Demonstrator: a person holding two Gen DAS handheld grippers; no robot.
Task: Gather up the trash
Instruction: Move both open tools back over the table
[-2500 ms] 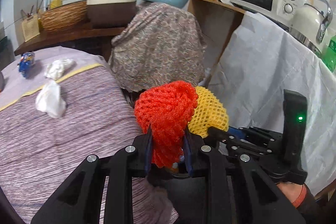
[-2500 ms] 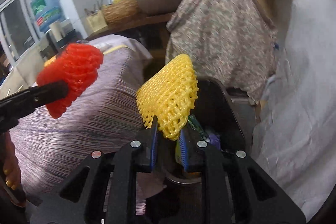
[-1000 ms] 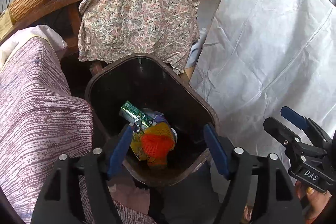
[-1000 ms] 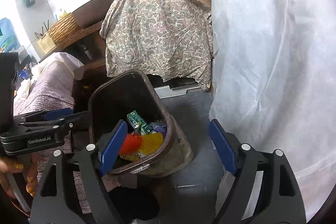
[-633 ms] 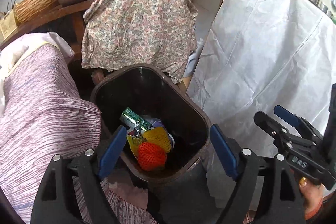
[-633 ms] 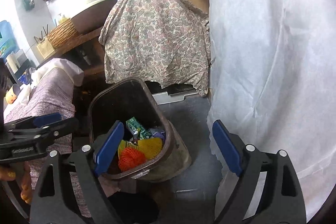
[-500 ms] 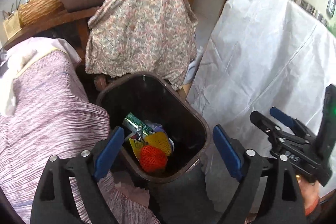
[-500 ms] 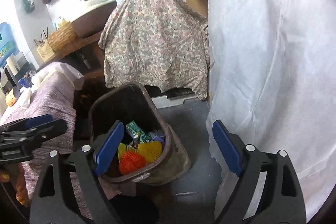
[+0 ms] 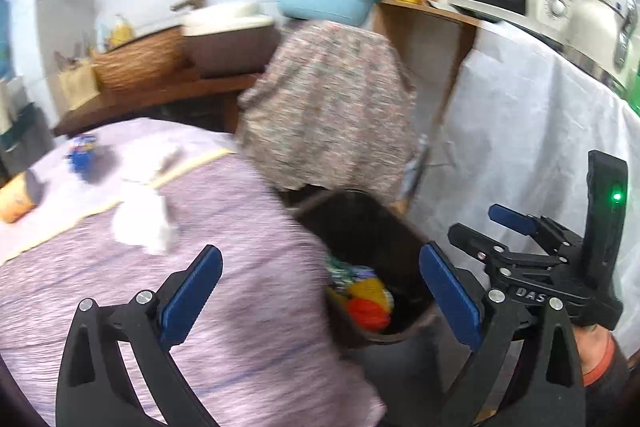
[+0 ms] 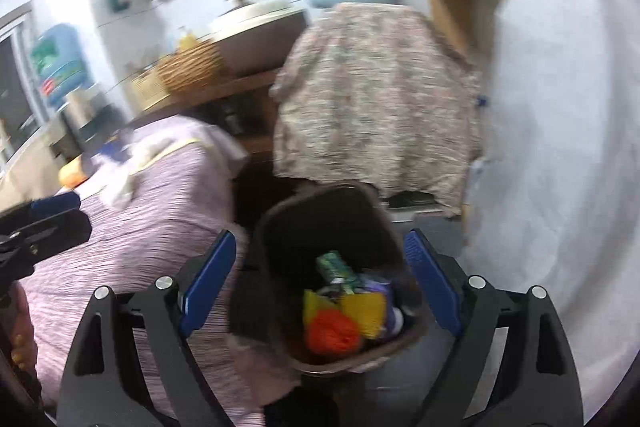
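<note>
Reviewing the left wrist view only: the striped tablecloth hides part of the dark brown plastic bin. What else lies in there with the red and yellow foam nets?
Observer: A green carton lies behind the red foam net and yellow foam net, inside the dark brown plastic bin.
Operator: Is the right gripper carrying anything?
Observer: No. Its own camera shows the right gripper open, its jaws having just been opening, nothing between them.

Both wrist views above shared bin (image 9: 372, 227)

Even indoor light, heavy motion blur across both views, fisheye bending and dark corners.
</note>
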